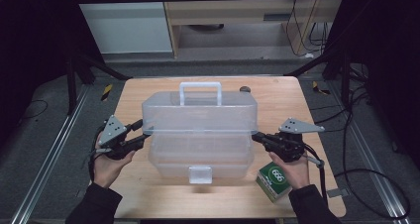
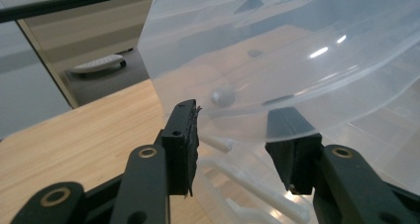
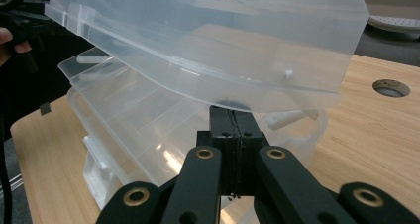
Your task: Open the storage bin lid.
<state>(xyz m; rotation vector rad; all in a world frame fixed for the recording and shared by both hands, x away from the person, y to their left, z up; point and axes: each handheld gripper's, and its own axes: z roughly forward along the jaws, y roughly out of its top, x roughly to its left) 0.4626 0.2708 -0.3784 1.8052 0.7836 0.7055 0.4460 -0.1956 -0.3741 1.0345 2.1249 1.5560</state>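
The left gripper (image 1: 142,131) stands released beside the clear box's (image 1: 198,135) raised lid (image 1: 198,112); right gripper (image 1: 258,136) clenched, its tips hidden under the lid's rim.

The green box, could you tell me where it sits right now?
In the high view, the green box sits at the table's near right corner, beside the right hand.

Glossy translucent plastic toolbox (image 1: 199,130), matt wood-grain table (image 1: 143,194), matt black plastic tongs (image 2: 233,144).

The storage box (image 1: 199,135) sits mid-table (image 1: 148,199) between my left gripper (image 1: 141,133) and right gripper (image 1: 258,137); a carton (image 1: 274,181) lies near its right front corner.
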